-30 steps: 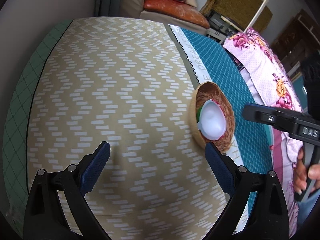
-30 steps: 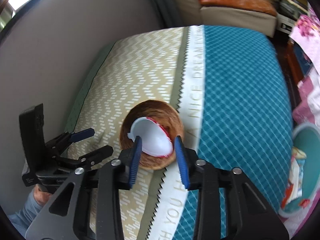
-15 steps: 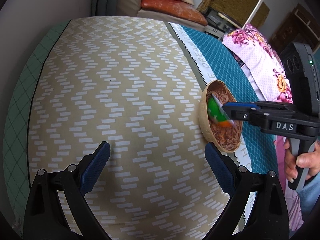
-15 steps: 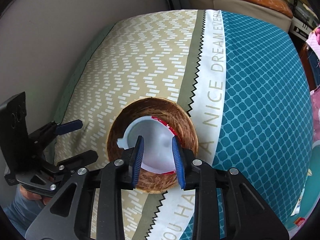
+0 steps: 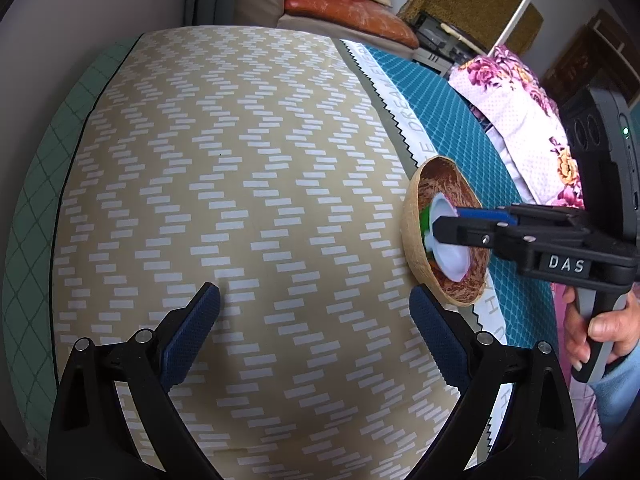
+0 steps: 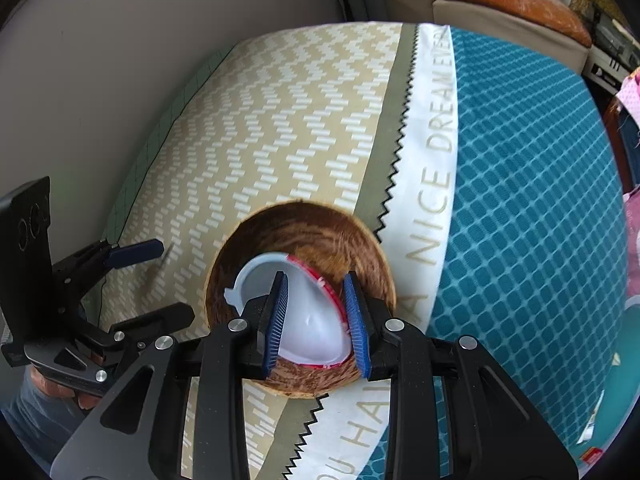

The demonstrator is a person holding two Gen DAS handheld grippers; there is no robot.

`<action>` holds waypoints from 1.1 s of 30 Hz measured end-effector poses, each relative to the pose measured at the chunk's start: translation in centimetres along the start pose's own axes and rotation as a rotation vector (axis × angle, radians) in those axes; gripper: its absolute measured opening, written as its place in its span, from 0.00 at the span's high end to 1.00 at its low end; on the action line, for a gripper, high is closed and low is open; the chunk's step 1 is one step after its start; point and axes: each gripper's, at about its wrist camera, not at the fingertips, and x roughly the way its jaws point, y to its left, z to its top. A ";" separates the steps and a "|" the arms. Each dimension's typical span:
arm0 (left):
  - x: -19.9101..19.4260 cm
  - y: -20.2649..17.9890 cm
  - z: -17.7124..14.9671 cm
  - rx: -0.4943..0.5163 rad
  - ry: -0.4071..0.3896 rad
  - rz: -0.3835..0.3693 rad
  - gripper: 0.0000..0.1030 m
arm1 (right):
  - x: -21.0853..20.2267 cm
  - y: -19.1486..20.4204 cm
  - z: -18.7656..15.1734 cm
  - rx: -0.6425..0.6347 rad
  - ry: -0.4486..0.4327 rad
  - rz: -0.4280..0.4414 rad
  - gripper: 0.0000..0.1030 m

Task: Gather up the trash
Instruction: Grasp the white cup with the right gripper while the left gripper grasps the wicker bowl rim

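Observation:
A brown coconut-shell bowl (image 6: 304, 236) lies on the patterned bedsheet (image 6: 280, 120). Inside it sits a white plastic cup (image 6: 312, 320) with a red and green label. My right gripper (image 6: 316, 320) has its blue pads on both sides of the cup and is shut on it, low in the bowl. The left wrist view shows the bowl (image 5: 412, 220), the cup (image 5: 450, 256) and the right gripper (image 5: 444, 228) reaching in from the right. My left gripper (image 5: 314, 332) is open and empty over the beige sheet, left of the bowl.
A grey wall (image 6: 120, 60) runs along the bed's left side. A floral pillow (image 5: 520, 120) lies at the bed's right edge. A sofa with orange cushions (image 5: 344, 4) stands beyond the bed. A teal bin (image 6: 616, 400) holding wrappers is at lower right.
My right gripper has come down into the bowl and closed further around the cup. My left gripper has stayed nearly still and open.

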 end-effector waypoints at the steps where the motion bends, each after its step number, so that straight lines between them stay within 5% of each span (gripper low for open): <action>1: 0.0 -0.1 0.0 0.002 0.000 0.001 0.07 | 0.3 0.1 -0.1 0.001 0.002 0.005 0.73; 3: -0.1 -0.2 -0.2 0.003 -0.001 0.000 0.07 | 0.3 0.3 -0.6 0.009 0.000 0.014 0.77; 5: -0.1 -0.4 -0.3 0.003 -0.003 -0.003 0.07 | 0.2 0.1 -0.9 0.027 -0.018 0.024 0.95; 17: 1.0 -4.1 1.7 0.028 -0.021 -0.059 0.08 | -4.4 -3.0 -2.4 0.127 -0.149 0.024 0.96; 22: 3.0 -6.1 2.3 0.048 0.041 -0.055 0.44 | -6.6 -5.3 -2.3 0.179 -0.177 0.022 0.96; 25: 3.7 -7.2 2.2 0.065 0.044 -0.014 0.51 | -8.3 -6.5 -3.0 0.205 -0.190 0.020 0.96; 28: 4.0 -8.1 2.2 0.069 0.048 0.017 0.74 | -9.4 -7.1 -4.1 0.229 -0.204 0.016 0.96; 33: 3.2 -10.3 2.3 0.097 -0.012 0.109 0.88 | -10.5 -8.8 -5.4 0.269 -0.224 0.022 0.96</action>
